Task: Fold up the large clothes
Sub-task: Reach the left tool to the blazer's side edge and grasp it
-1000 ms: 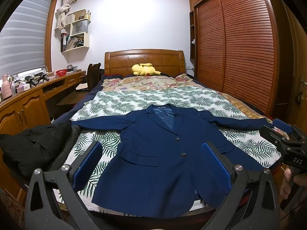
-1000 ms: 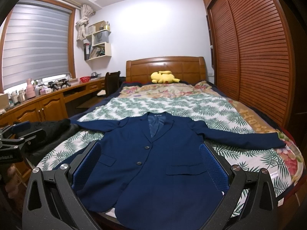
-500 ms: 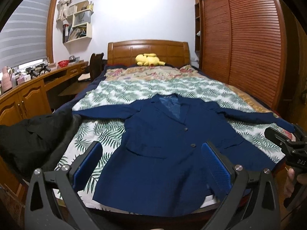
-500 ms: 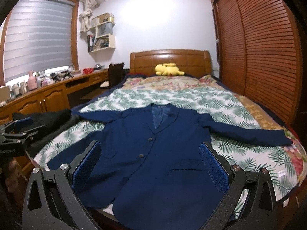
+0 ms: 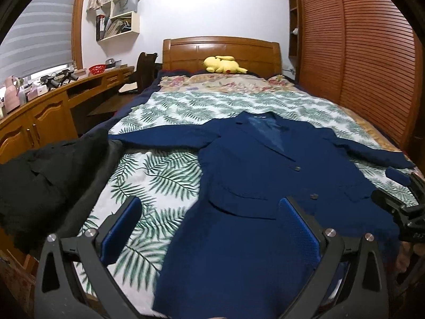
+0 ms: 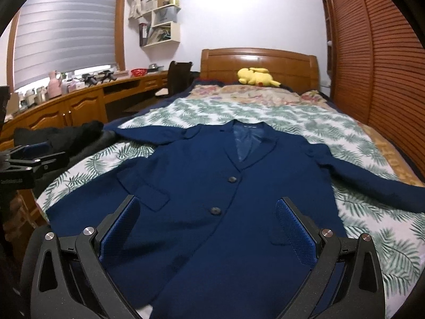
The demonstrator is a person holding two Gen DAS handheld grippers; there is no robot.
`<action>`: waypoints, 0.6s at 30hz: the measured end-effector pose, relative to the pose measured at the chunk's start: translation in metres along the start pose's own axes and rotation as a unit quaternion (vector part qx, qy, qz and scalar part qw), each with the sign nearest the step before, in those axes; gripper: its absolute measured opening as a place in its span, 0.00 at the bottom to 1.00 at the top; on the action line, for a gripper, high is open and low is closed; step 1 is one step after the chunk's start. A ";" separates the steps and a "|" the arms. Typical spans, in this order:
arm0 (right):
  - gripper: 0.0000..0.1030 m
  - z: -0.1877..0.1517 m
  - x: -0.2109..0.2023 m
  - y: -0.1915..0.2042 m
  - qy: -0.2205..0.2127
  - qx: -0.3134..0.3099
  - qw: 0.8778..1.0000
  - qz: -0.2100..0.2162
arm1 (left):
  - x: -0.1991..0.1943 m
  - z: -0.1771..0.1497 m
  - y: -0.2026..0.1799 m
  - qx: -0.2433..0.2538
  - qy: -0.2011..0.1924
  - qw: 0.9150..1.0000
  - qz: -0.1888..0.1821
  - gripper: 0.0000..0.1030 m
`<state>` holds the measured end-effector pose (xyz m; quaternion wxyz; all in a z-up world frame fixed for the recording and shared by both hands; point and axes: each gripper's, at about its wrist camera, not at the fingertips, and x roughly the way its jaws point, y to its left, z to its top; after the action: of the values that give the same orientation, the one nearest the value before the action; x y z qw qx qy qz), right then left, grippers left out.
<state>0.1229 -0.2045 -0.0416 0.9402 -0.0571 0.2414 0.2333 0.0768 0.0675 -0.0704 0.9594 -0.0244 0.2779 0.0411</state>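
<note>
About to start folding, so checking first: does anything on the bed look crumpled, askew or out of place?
Only the black garment heaped at the bed's left edge. The blue jacket lies flat, buttoned, sleeves spread.

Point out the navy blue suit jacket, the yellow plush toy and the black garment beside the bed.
Navy blue suit jacket [image 6: 212, 186]: right wrist view, on the buttoned front panel.
Yellow plush toy [image 6: 252, 77]: right wrist view, on its body by the headboard.
Black garment [image 5: 39, 180]: left wrist view, on its crumpled middle.
</note>
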 end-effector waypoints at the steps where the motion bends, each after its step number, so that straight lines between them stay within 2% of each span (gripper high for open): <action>1: 1.00 0.000 0.006 -0.001 0.000 0.001 1.000 0.007 | 0.003 0.001 0.003 0.000 0.000 1.000 0.002 1.00; 8: 1.00 0.005 0.045 -0.003 0.011 -0.009 1.000 0.018 | 0.029 0.009 0.025 -0.012 0.006 1.000 0.008 1.00; 12: 1.00 0.020 0.071 -0.003 0.011 -0.026 0.999 0.016 | 0.049 0.018 0.038 -0.002 0.008 0.999 0.035 1.00; 18: 1.00 0.045 0.117 -0.002 0.012 -0.054 0.998 0.019 | 0.088 0.038 0.064 -0.016 0.024 0.999 0.028 1.00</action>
<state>0.2337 -0.1482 -0.0580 0.9284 -0.1058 0.2406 0.2626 0.1655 0.1402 -0.0872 0.9505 -0.0328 0.3006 0.0722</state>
